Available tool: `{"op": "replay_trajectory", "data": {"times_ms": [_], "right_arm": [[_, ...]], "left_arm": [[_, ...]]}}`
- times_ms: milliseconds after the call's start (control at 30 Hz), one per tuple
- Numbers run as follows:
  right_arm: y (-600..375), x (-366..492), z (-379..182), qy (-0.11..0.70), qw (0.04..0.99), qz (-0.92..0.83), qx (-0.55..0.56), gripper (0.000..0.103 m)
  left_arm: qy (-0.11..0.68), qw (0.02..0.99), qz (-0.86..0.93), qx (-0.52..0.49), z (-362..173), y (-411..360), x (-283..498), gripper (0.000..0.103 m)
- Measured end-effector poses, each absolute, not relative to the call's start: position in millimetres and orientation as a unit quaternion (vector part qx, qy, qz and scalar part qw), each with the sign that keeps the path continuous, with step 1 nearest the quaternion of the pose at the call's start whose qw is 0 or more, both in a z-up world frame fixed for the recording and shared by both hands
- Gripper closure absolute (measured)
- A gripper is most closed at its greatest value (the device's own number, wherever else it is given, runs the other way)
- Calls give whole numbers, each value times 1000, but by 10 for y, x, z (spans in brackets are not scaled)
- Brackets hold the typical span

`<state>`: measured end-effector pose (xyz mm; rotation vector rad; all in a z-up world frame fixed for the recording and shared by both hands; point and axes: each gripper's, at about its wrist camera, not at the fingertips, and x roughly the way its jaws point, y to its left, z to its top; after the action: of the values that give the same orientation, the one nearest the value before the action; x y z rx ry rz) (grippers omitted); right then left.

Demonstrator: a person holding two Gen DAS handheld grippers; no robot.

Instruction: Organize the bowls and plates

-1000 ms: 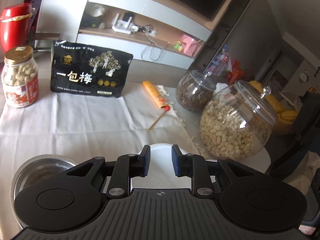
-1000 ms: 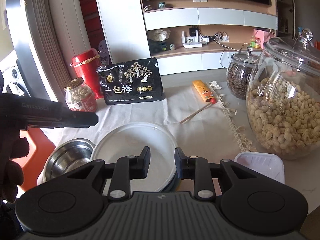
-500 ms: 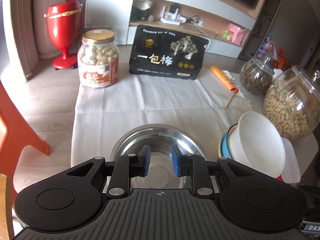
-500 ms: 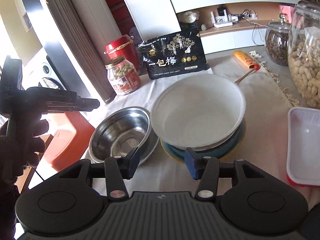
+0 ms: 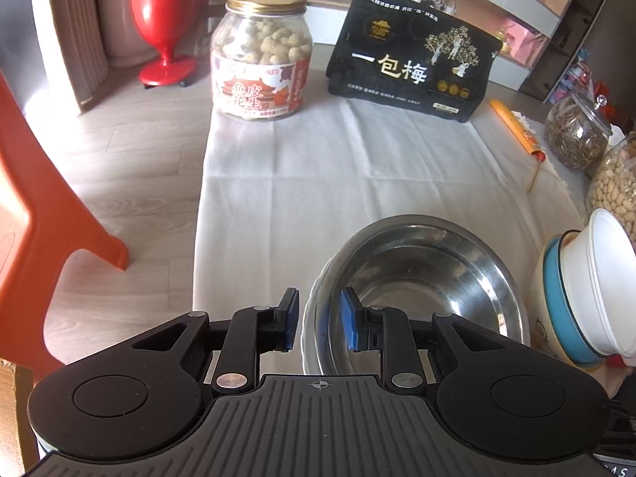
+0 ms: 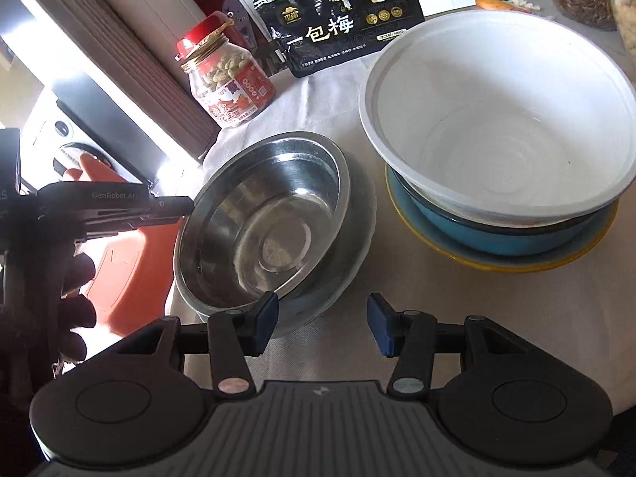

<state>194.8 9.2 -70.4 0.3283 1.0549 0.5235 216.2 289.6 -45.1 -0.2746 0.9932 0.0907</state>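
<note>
Straddling the near rim of the steel bowl [image 5: 421, 294] at the table's [image 5: 278, 183] edge, my left tool [image 5: 317, 324] gapes unclamped, right tool [image 6: 322, 324] spread empty: thin wall may slip, knocking the stacked white bowl [image 6: 497, 119].

On the white-clothed table: one steel bowl [image 6: 270, 214]; one white bowl [image 6: 497, 119] nested in one blue bowl [image 6: 497, 234] on one yellow-rimmed plate [image 6: 516, 264]; one gold-lidded snack jar [image 5: 260, 55]; one black snack pouch [image 5: 413, 63]; two lidded glass jars, one of seeds [image 5: 576, 135], one of peanuts [image 5: 614, 194].
</note>
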Motion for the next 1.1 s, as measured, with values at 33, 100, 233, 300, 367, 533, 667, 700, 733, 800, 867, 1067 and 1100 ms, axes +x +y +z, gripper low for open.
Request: {"op": "replay_trajectory", "data": {"times_ms": [33,100,233,300,367,533,667,700,733,800,867,1067,1100], "right_arm": [[110,1966,-724,496,818,242,164,53],[143,1988,-751,495,818,236,173,52],[230,2033,-798,496,821,227,168,50],[271,2047,-845,505,813,237,166,48],[326,2081,-897,517,801,253,167,48],[401,2070,-883,512,805,259,151,48],[458,2101,-876,507,810,255,146,48],[476,2118,-874,507,811,254,147,48],[497,2133,-878,506,811,254,146,48],[524,2147,-885,502,814,256,143,48],[522,2144,-893,499,816,257,140,48],[373,2100,-854,489,813,277,149,48],[346,2077,-833,487,814,279,148,48]], "left_arm": [[480,866,41,-136,-496,2916,2181,78],[490,859,40,-146,-582,2950,2223,74],[501,849,29,-167,-691,2994,2288,72],[510,843,18,-172,-739,2989,2312,72],[521,835,10,-179,-793,2991,2338,70],[528,829,2,-185,-827,3020,2363,69],[525,828,4,-198,-836,3119,2385,70],[523,828,6,-202,-836,3146,2381,70],[522,828,9,-205,-836,3167,2377,71],[521,828,15,-210,-832,3190,2367,71],[519,828,18,-210,-826,3183,2362,71],[502,848,39,-162,-699,3043,2313,70],[495,855,43,-150,-650,3012,2294,70]]}}
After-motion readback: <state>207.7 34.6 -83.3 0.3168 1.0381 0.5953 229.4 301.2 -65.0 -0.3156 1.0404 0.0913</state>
